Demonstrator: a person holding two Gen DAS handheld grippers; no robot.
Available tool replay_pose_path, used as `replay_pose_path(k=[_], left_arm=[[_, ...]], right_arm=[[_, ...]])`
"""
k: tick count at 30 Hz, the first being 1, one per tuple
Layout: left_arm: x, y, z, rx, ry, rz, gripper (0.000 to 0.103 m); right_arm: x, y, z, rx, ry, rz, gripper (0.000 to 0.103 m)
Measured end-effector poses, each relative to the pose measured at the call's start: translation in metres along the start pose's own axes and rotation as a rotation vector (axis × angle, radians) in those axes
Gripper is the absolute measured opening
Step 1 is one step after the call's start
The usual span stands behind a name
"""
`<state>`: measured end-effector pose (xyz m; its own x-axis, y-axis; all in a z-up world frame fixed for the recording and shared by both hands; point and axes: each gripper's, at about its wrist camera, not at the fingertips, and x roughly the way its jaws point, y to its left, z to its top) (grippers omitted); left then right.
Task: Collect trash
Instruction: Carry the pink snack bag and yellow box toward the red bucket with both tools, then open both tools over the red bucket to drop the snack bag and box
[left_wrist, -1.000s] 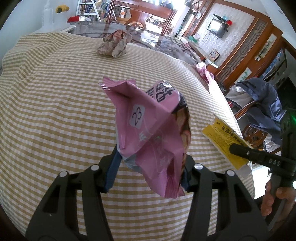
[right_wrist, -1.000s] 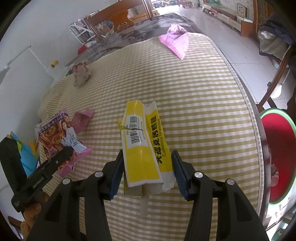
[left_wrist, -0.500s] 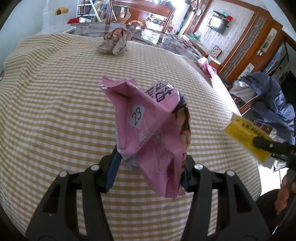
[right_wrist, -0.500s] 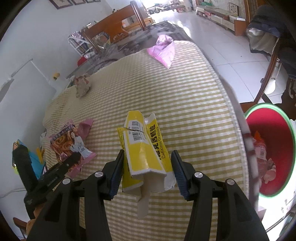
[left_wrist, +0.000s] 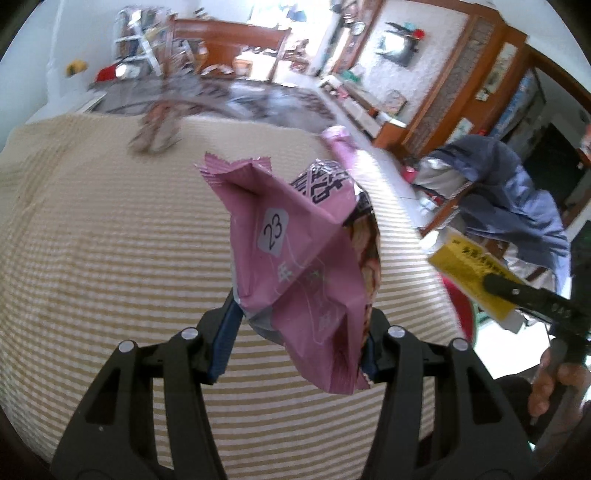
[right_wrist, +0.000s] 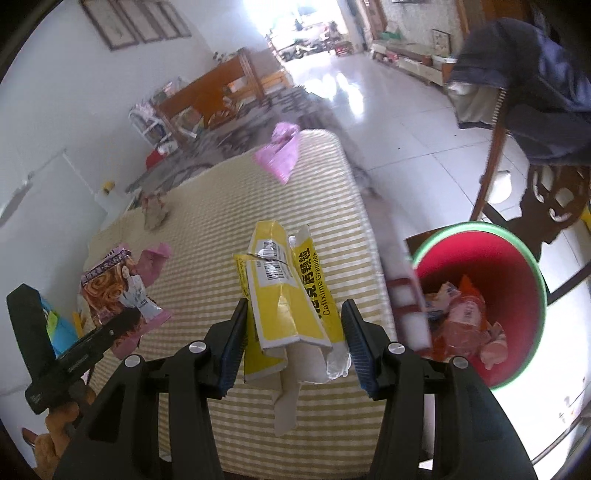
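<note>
Domestic living room: checked tablecloth on table, carved wooden chair, wall-mounted television, tiled floor

White walls enclose a bright room with a glossy white tiled floor. Strong daylight floods in from the far doorway. Framed pictures hang high on the wall. A wooden chair draped with a dark blue jacket stands nearby, and wooden cabinets line the side wall
</note>
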<state>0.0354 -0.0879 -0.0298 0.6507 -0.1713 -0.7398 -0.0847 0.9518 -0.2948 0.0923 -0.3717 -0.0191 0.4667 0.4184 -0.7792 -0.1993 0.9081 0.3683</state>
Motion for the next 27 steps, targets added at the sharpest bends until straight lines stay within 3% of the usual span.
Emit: replay_pose_path(k=[7, 15, 27], left_arm=[[0.005, -0.07, 0.007, 0.125, -0.007, -0.076, 0.052], [0.02, -0.127, 0.01, 0.204, 0.032, -0.162, 0.052], [0.083, -0.208, 0.001, 0.299, 0.219, -0.32, 0.052]], right_arm=[[-0.037, -0.061, -0.005, 0.144, -0.08, -0.036, 0.049], [-0.057, -0.13, -0.028, 0.305, -0.108, -0.093, 0.049], [-0.051, -0.163, -0.041, 0.396, -0.1, -0.098, 0.049]])
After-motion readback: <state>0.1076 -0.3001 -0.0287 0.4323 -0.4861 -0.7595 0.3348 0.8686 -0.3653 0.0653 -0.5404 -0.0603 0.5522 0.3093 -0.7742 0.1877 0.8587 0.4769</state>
